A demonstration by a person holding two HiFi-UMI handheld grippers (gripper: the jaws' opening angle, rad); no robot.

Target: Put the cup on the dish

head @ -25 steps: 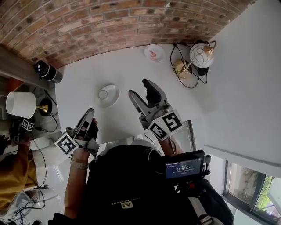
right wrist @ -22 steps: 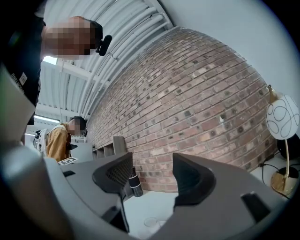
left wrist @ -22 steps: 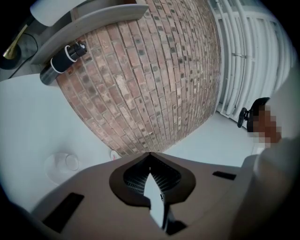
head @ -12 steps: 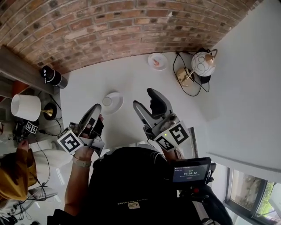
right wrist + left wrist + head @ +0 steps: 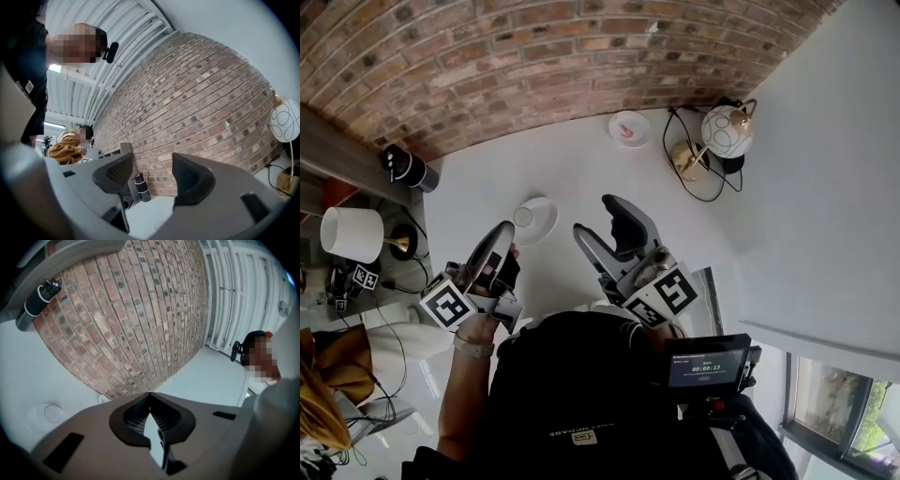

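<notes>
Far left of the dish, past the table edge: a white lampshade (image 5: 350, 234). Next, well left of the dish and close to the brick wall (image 5: 534, 56): a black cylinder (image 5: 408, 169).

Just left of the dish and nearer the person: left gripper (image 5: 503, 229), jaws pressed together on nothing, tips aimed toward the rim but apart from it.

The landmark itself: dish (image 5: 547, 223), flat on the white table (image 5: 581, 159), with the small white cup (image 5: 523, 217) apparently standing on it, left of its centre and near the rim. Too small for certainty about the seating.

Just right of the dish: right gripper (image 5: 598, 217), jaws spread wide, nothing between them.

Farther right and beyond: a second small plate (image 5: 628, 127), then a globe lamp (image 5: 727, 129) with its cord.

Judged from this: probably done, or nearly so. To finish well, look from above for a flat seating inside the rim. For any recentring, take the open right gripper, close softly round the cup wall, lift barely, set down straight. Otherwise hold both grippers clear of the rim and move slowly. Likely a light cup, easy to tip.
</notes>
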